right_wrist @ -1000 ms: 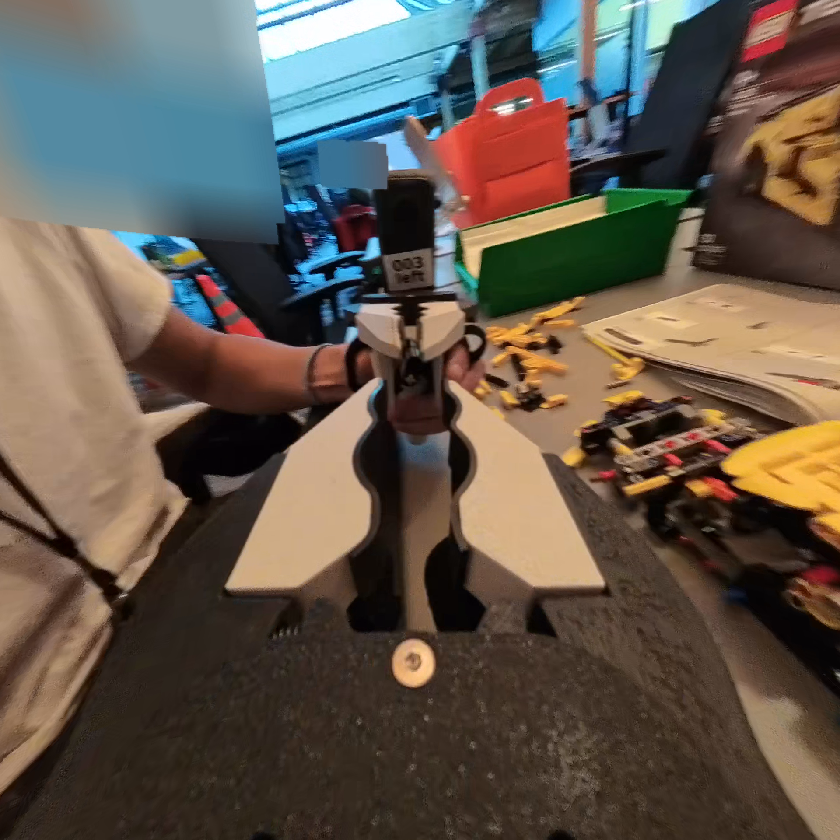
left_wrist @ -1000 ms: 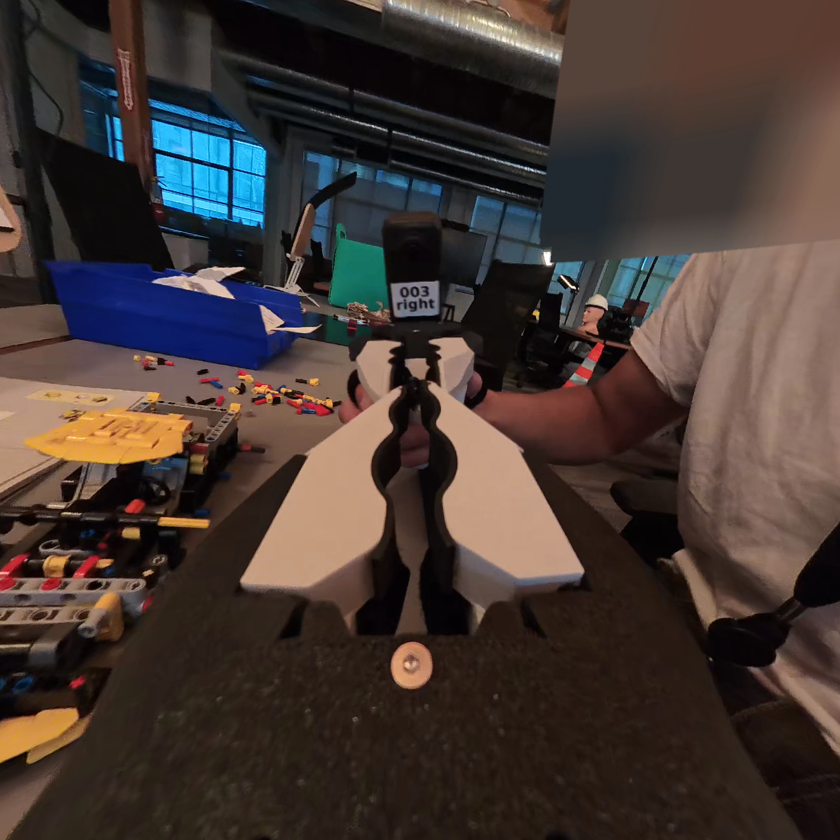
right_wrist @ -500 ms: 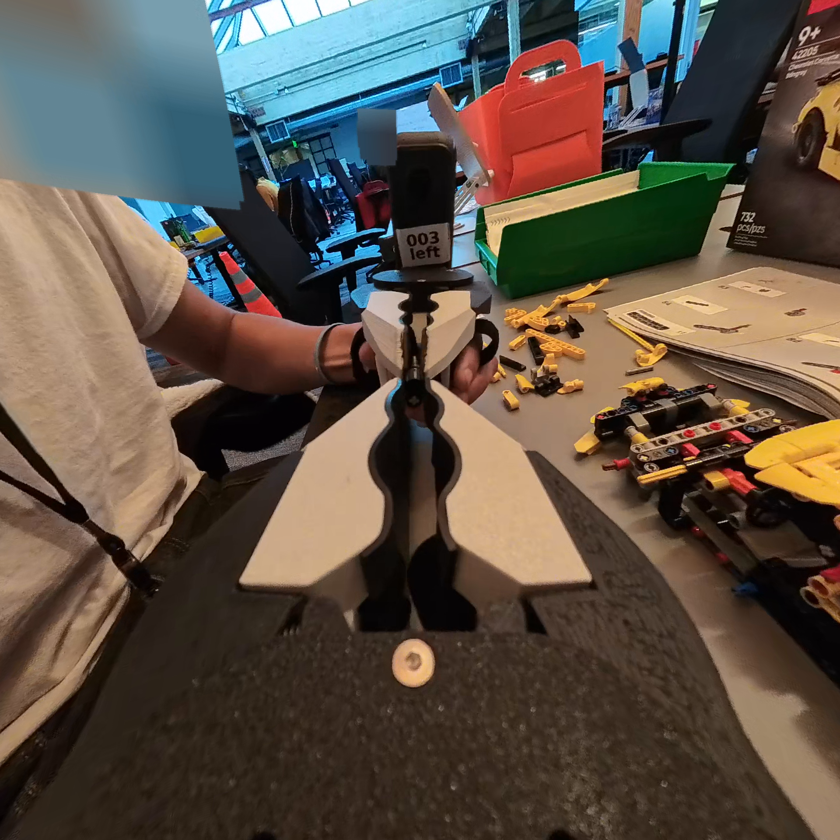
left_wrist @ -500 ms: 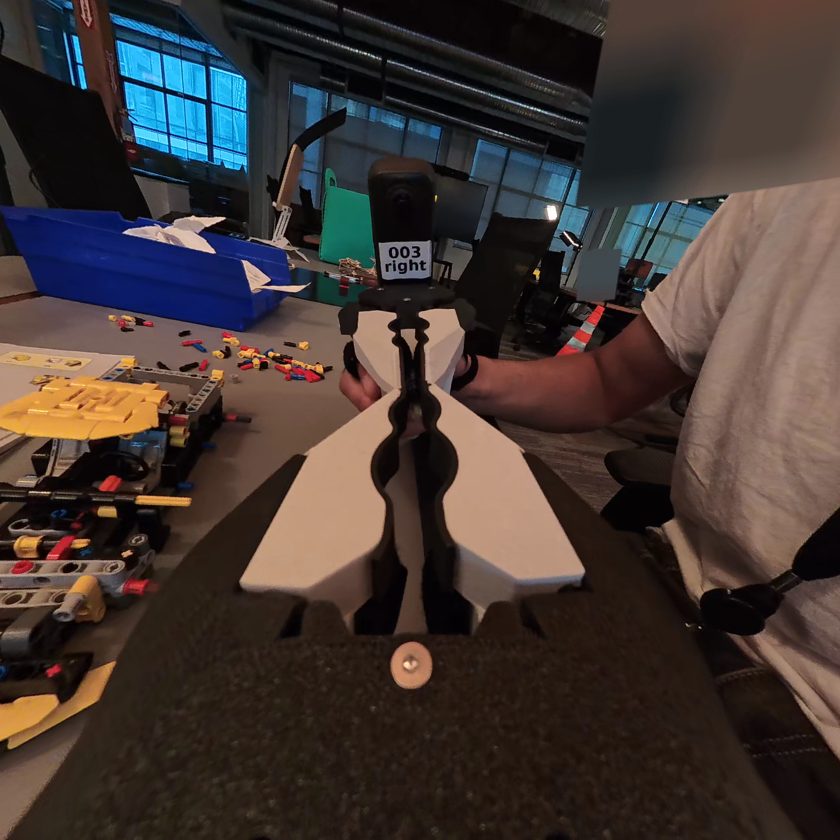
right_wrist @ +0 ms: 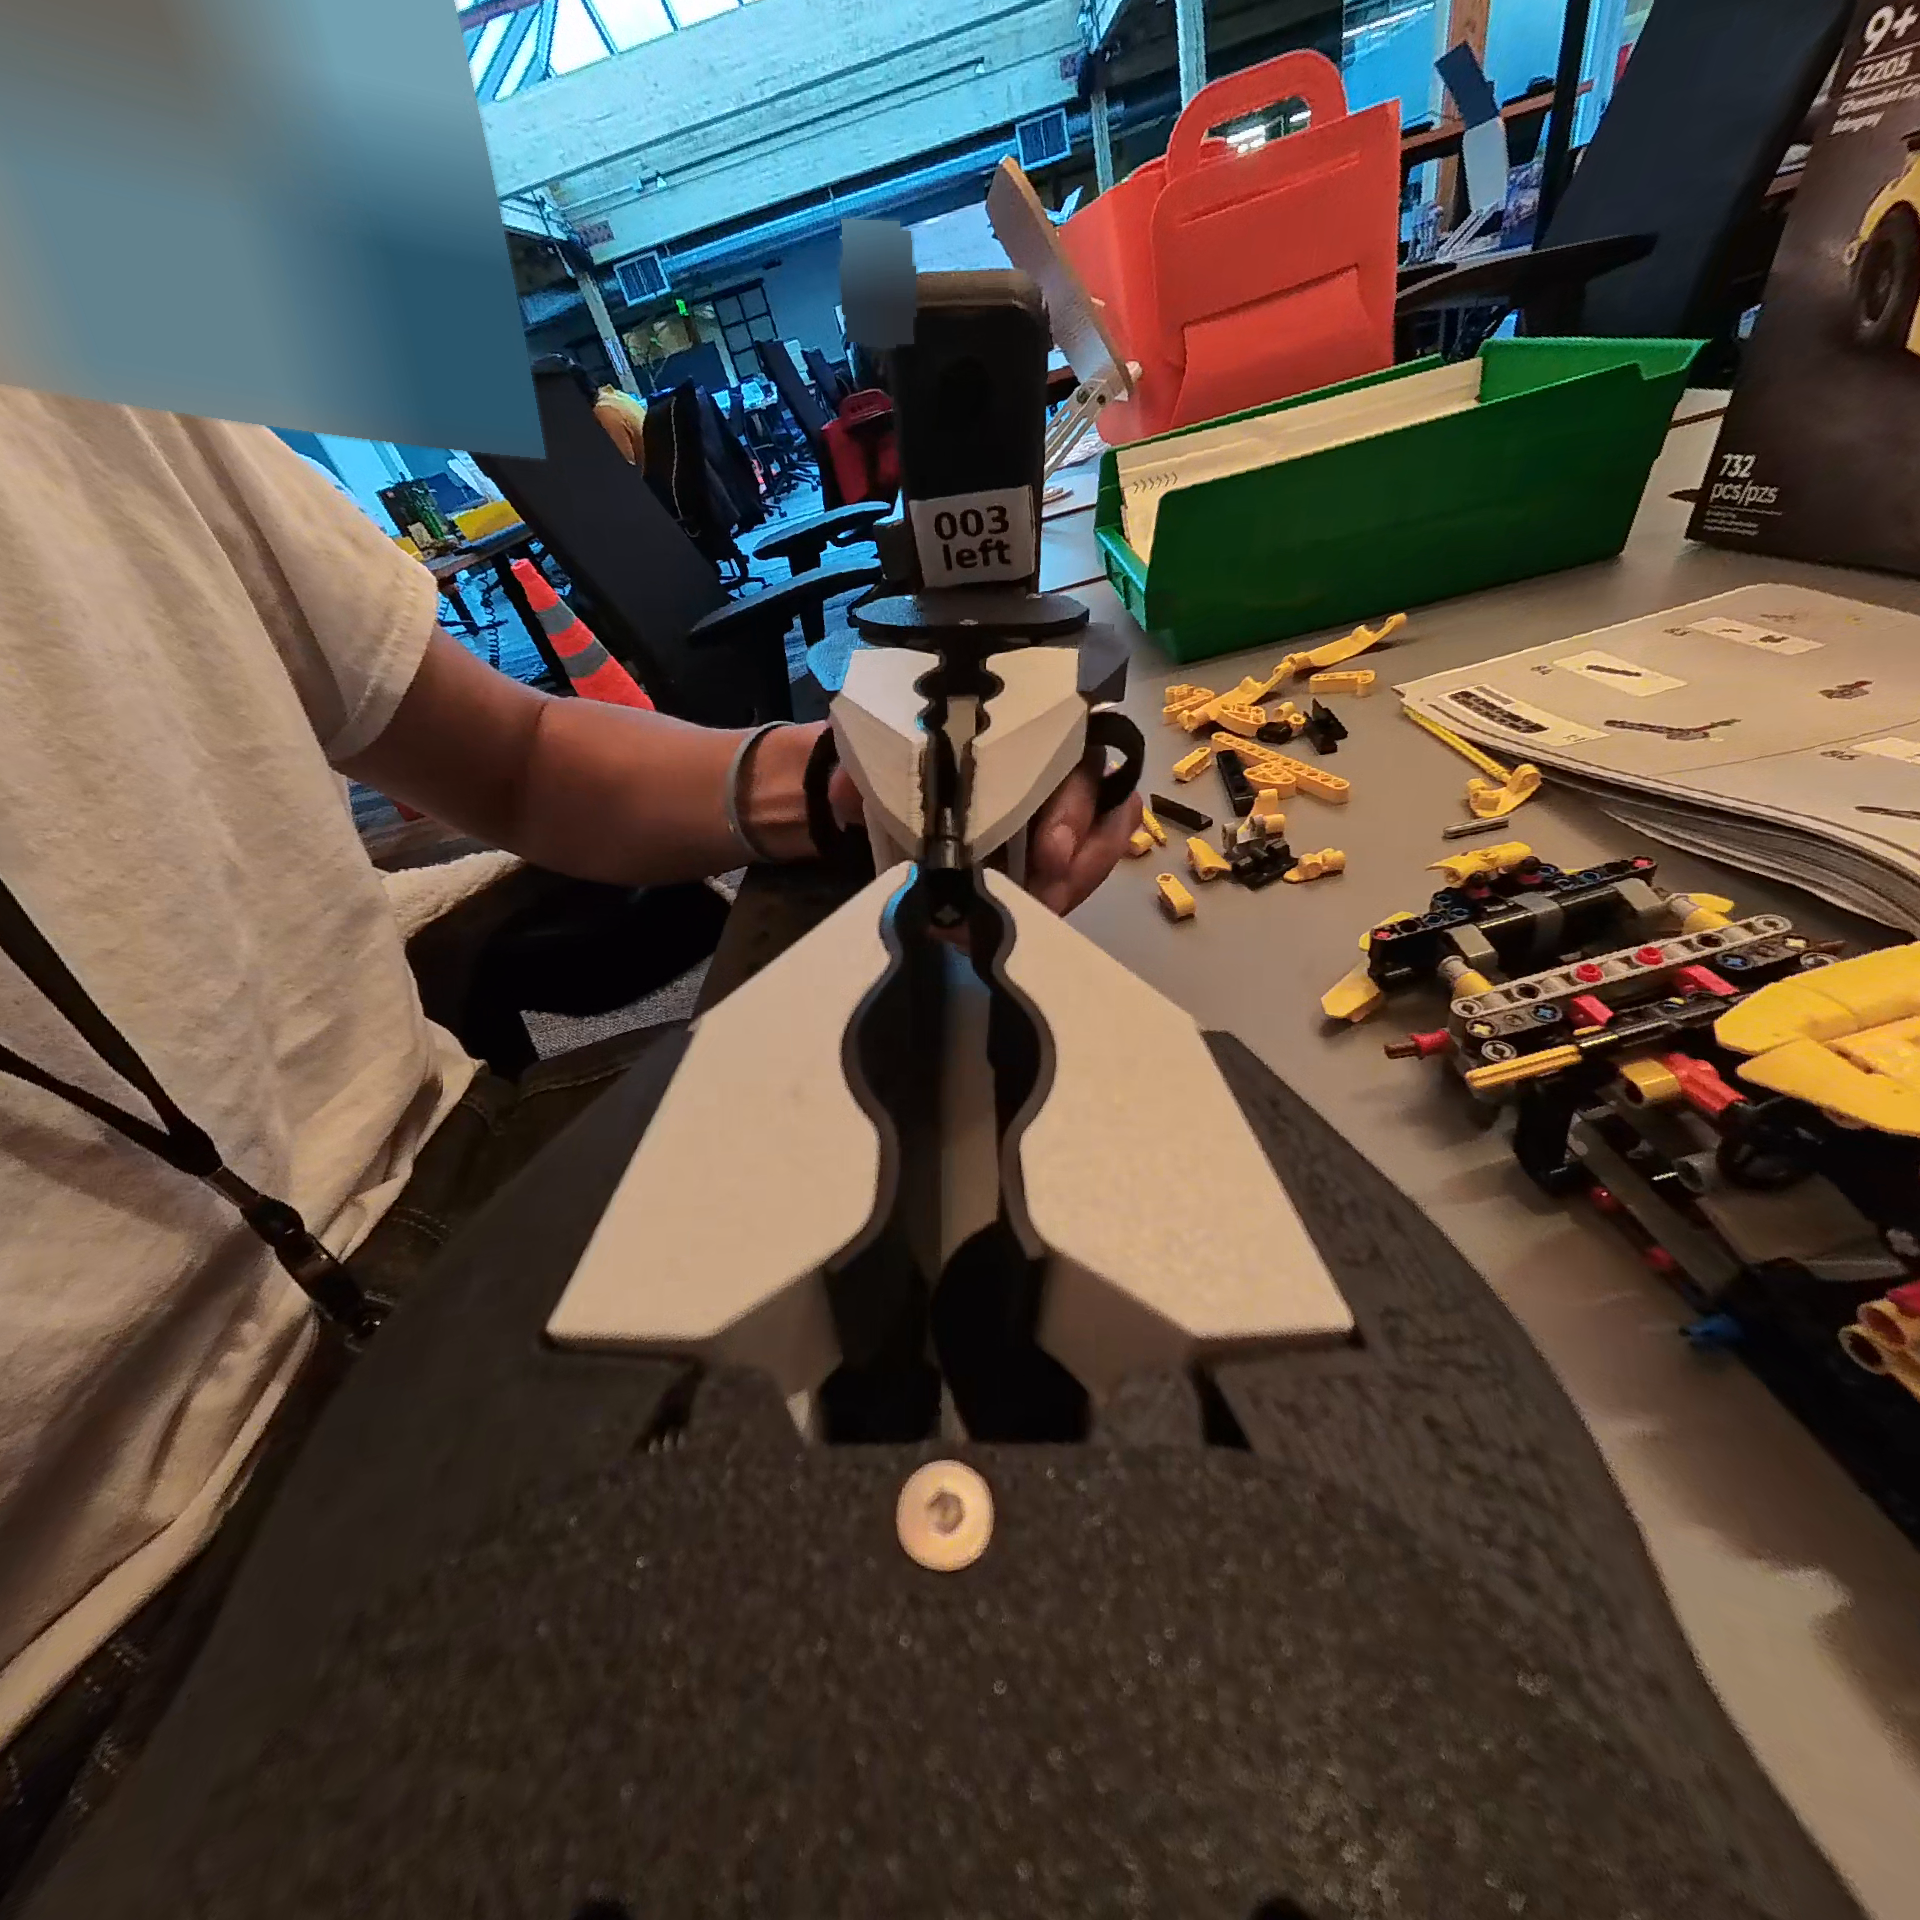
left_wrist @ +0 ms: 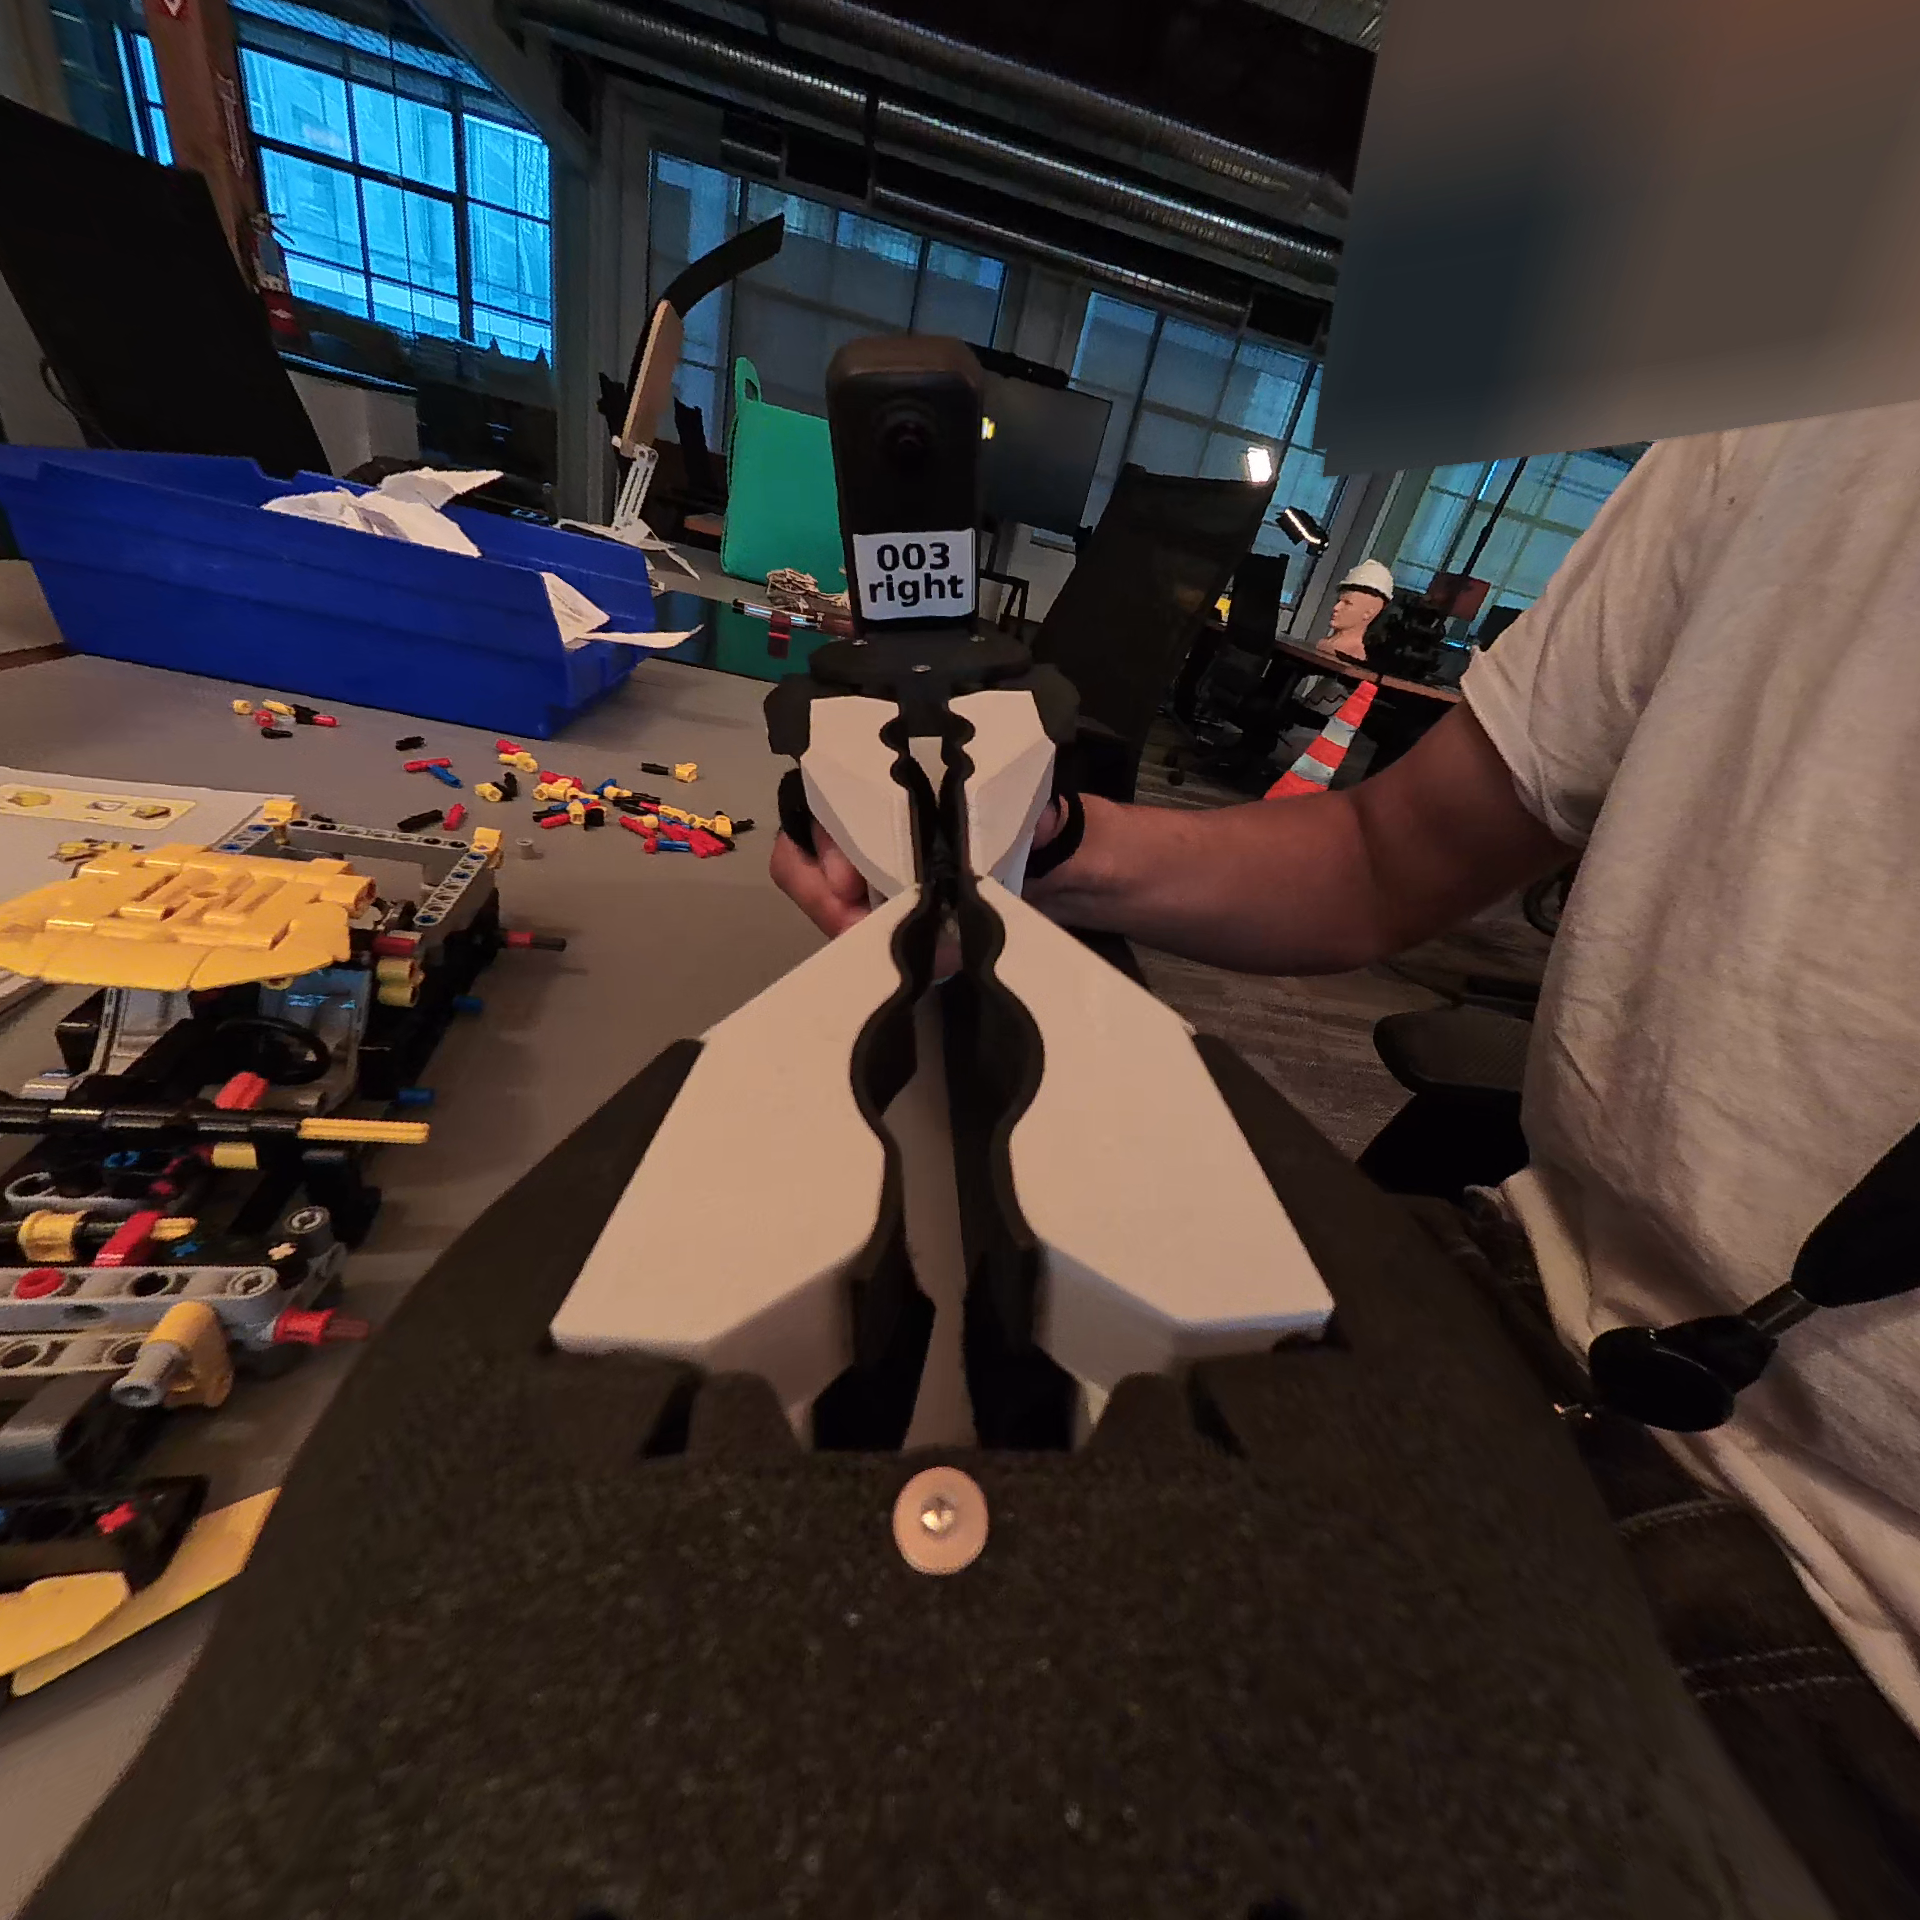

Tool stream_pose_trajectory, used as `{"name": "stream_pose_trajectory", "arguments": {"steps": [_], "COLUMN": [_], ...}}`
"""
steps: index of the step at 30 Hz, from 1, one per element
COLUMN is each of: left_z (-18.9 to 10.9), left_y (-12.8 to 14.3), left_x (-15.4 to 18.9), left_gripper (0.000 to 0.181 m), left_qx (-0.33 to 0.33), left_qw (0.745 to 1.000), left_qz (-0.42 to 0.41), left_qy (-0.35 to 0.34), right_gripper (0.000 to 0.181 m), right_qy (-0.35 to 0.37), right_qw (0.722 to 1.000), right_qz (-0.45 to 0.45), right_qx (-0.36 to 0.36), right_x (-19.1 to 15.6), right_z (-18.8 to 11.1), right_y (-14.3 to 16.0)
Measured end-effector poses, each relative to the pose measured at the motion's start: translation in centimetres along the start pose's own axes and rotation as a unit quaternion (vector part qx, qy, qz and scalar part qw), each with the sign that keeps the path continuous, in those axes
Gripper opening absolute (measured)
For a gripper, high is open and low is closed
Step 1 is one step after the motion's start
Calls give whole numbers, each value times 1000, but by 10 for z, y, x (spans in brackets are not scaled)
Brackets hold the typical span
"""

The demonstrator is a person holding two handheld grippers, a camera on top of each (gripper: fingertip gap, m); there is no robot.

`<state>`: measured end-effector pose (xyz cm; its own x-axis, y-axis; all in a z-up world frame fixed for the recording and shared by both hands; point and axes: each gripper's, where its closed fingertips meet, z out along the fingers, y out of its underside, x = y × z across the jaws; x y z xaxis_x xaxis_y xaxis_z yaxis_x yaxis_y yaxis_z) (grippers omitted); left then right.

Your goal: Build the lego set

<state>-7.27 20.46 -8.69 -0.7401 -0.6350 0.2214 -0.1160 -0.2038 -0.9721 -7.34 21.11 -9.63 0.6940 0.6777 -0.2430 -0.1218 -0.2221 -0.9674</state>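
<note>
My two grippers meet tip to tip in the air off the table's edge. My left gripper (left_wrist: pixel 940 902) is shut, and in the right wrist view (right_wrist: pixel 943 805) a thin dark lego piece (right_wrist: pixel 943 844) shows between its tips. My right gripper (right_wrist: pixel 945 902) is shut on the same small dark piece; it also shows in the left wrist view (left_wrist: pixel 935 831). The part-built lego car (left_wrist: pixel 239 1049) with a yellow panel (left_wrist: pixel 177 925) lies on the grey table (left_wrist: pixel 644 966), left of my left gripper. In the right wrist view the car (right_wrist: pixel 1600 1029) lies to the right.
Loose small pieces (left_wrist: pixel 603 805) lie near a blue bin (left_wrist: pixel 312 613). Yellow and black pieces (right_wrist: pixel 1257 769), a green bin (right_wrist: pixel 1382 530), an open instruction booklet (right_wrist: pixel 1714 727) and the set's box (right_wrist: pixel 1839 312) stand on the other side. The person's body is close behind both grippers. My two grippers' fingertips are within a few centimetres of each other. Both grippers' tips are roughly 20 cm from the part-built lego car (left_wrist: pixel 239 1049).
My right gripper's jaws went from a visible gap to shut on the small dark piece. Both grippers stayed tip to tip and shifted slightly.
</note>
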Motion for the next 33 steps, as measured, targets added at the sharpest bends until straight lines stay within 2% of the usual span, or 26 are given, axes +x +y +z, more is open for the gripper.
{"name": "stream_pose_trajectory", "arguments": {"steps": [19,25,30,33], "left_z": [2,4,2,-16], "left_y": [14,22,3,-19], "left_x": [10,7,-4,-18], "left_gripper": [2,2,5,11], "left_qx": [-41,-58,-17,50], "left_qw": [998,998,1000,998], "left_qz": [-32,-24,-13,-14], "left_qy": [41,29,-2,-42], "right_gripper": [7,7,7,6], "right_qy": [-28,-17,-20,-25], "right_qw": [999,999,999,993], "right_qz": [3,3,42,113], "right_qx": [-23,-40,-2,12], "right_x": [-10,-7,2,17], "right_z": [1,-1,-2,-9], "right_y": [11,18,2,1]}}
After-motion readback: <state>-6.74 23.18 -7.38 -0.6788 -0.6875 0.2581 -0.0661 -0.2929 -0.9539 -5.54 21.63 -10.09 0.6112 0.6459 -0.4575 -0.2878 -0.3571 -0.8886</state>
